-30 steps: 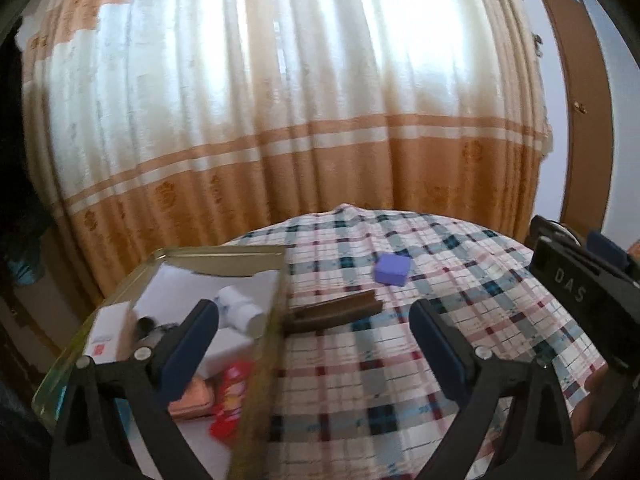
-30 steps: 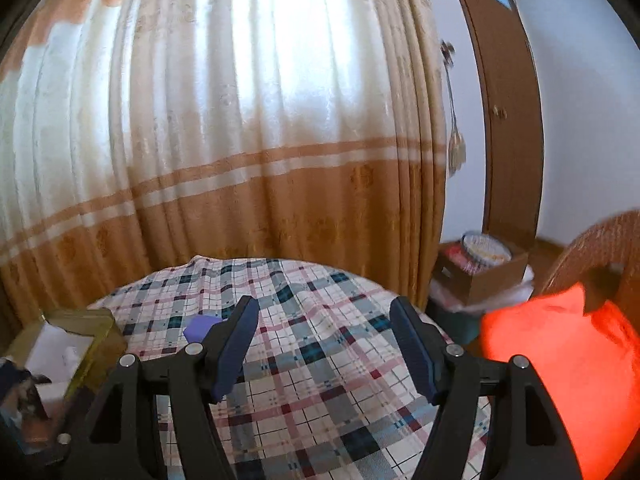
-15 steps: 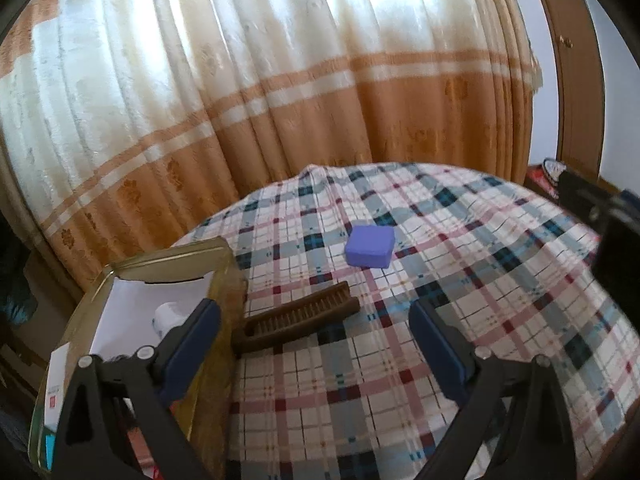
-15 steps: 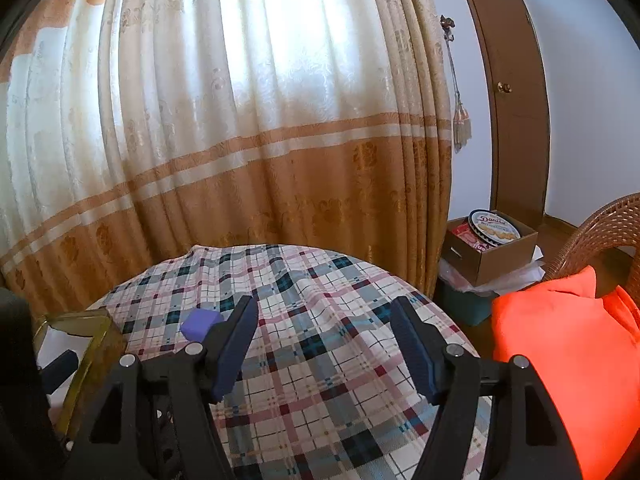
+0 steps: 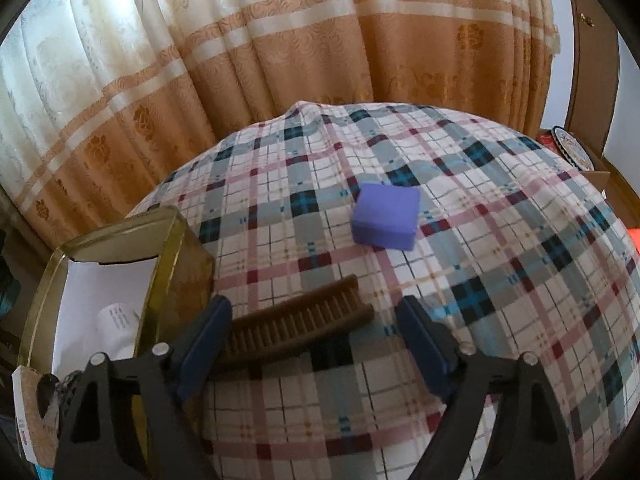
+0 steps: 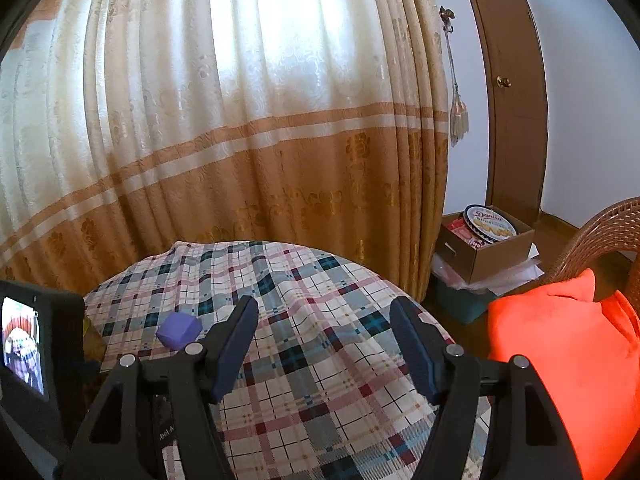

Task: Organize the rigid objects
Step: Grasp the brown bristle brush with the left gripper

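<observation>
Brown comb lies between closing left claw.

A lived-in room of a home. A round bench under a plaid tablecloth stands just in front of a floor-length cream and orange curtain lit from behind. Right of the curtain are a brown wooden door, a cardboard box holding a Danisa biscuit tin, and a wicker chair with an orange cushion.
</observation>
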